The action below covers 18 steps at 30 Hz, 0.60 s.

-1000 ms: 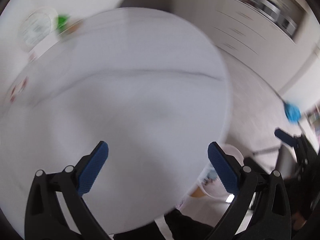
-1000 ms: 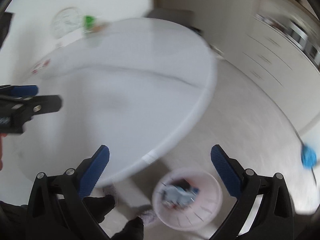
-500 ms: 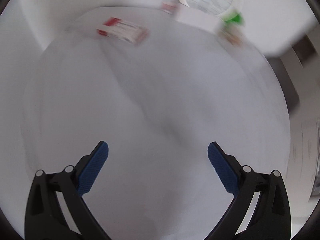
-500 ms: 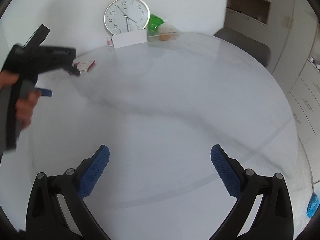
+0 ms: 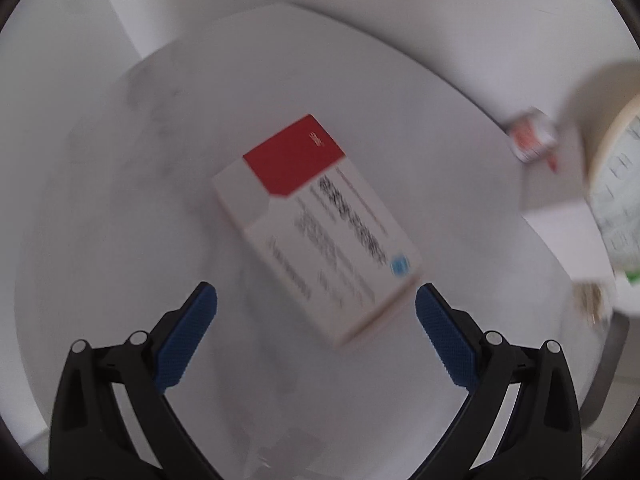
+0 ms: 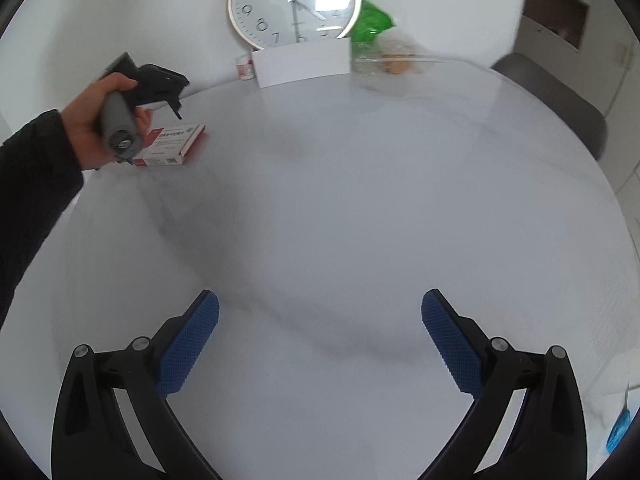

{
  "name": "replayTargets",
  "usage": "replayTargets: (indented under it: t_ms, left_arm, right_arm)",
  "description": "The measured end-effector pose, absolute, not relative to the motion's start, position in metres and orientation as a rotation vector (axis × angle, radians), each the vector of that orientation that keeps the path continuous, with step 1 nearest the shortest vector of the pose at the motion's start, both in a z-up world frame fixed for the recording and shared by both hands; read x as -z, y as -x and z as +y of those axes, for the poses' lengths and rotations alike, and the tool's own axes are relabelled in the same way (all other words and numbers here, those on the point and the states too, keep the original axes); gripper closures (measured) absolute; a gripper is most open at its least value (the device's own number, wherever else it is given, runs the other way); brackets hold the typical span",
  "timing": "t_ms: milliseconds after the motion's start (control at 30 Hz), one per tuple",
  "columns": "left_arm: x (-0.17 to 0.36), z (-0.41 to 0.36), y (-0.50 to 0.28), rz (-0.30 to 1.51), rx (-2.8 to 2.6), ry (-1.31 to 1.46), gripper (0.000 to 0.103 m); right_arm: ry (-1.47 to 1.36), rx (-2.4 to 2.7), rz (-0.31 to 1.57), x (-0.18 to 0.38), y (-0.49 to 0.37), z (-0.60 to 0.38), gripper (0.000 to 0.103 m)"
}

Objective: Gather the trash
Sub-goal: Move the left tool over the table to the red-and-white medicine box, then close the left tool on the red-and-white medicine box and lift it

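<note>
Your left gripper (image 5: 316, 308) was spread wide just short of the red-and-white box (image 5: 316, 226), which lay flat on the table (image 5: 120, 200) — light, stiff card, prob. crushable, so pinch its long sides. Right gripper (image 6: 320, 320) gaped too, holding nothing

a flat carton (image 5: 316, 224) is laid on the round table (image 6: 360, 220), near its left rim as seen in the right wrist view. the left gripper (image 5: 316, 308) is held over it with jaws spread, the carton's near end lying between the fingertips, untouched. at the table's far edge, against the wall, a clock (image 6: 294, 2) is propped, with a card (image 6: 302, 62) stood before it, a small jar (image 6: 245, 67) to its left and a bag (image 6: 376, 40) to its right. the right gripper (image 6: 320, 312) is held spread over the table's near part.
</note>
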State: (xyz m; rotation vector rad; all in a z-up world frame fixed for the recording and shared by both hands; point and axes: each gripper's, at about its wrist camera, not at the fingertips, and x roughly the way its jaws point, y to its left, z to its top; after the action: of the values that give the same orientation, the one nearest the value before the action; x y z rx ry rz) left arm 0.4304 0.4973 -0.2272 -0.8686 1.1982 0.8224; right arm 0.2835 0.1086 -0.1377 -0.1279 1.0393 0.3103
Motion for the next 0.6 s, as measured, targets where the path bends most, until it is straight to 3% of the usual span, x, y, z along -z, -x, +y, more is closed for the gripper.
replayTargets:
  t_ms: [600]
  left_arm:
    - [0.245, 0.514, -0.469, 1.177, -0.954, 0.887, 0.008]
  right_arm:
    - [0.147, -0.489, 0.977, 0.140, -0.346, 0.194, 0.003]
